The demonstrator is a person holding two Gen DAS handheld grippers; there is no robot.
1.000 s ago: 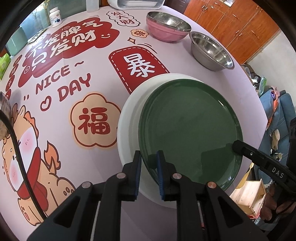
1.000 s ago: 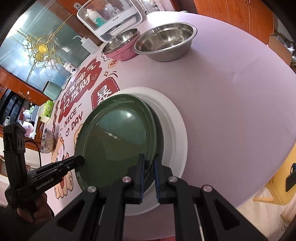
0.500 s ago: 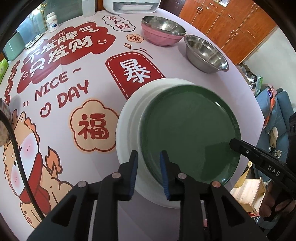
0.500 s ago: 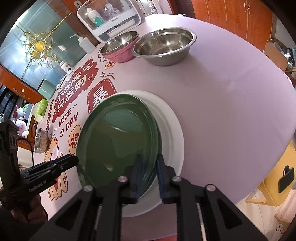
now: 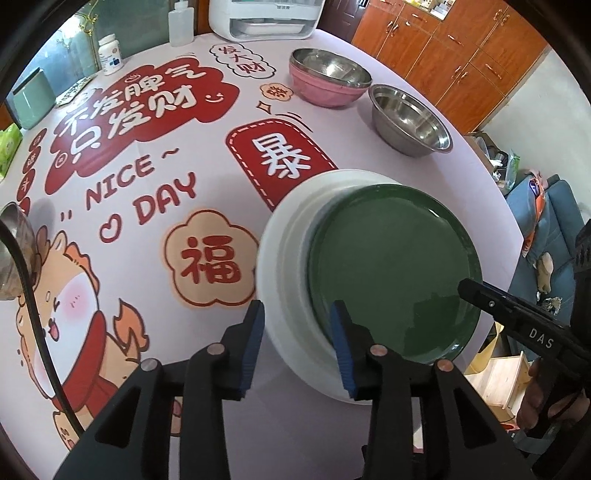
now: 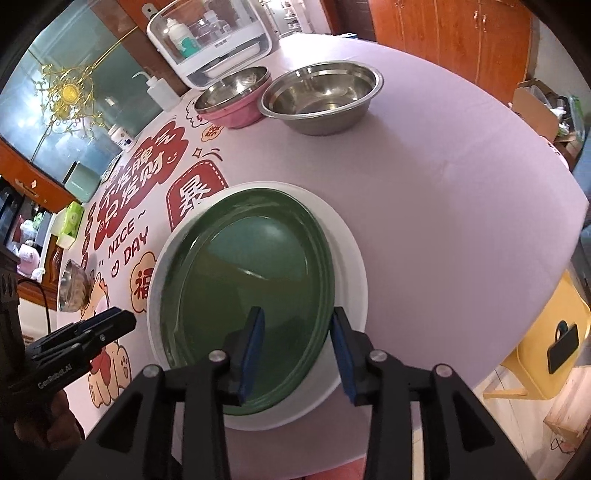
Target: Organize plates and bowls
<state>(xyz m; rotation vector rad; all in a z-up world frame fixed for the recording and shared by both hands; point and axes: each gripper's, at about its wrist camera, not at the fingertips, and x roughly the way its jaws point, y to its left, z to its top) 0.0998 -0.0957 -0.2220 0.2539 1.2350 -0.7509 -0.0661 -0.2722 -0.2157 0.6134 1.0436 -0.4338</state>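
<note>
A dark green plate (image 5: 391,269) (image 6: 251,266) lies flat on a larger white plate (image 5: 284,251) (image 6: 351,273) near the table's front edge. My left gripper (image 5: 297,321) straddles the left rims of both plates. Its jaws are opening and the blue pads stand clear of the rims. My right gripper (image 6: 298,325) straddles the green plate's right rim, jaws also opening, pads not pressing. Each gripper shows in the other's view: the right gripper (image 5: 517,321), the left gripper (image 6: 85,332). A steel bowl (image 5: 410,125) (image 6: 321,96) and a pink bowl (image 5: 325,92) (image 6: 236,114) with a steel bowl nested inside stand at the back.
A small steel bowl (image 6: 72,288) sits at the table's left edge. A white countertop box (image 5: 266,18), a squeeze bottle (image 6: 159,88) and a pill bottle (image 5: 110,55) stand along the far side. The table edge curves close on the right, with a yellow stool (image 6: 546,350) beyond.
Both grippers went from shut on the green plate's rim to spread apart. The green plate has settled from a tilted hold to lying on the white plate.
</note>
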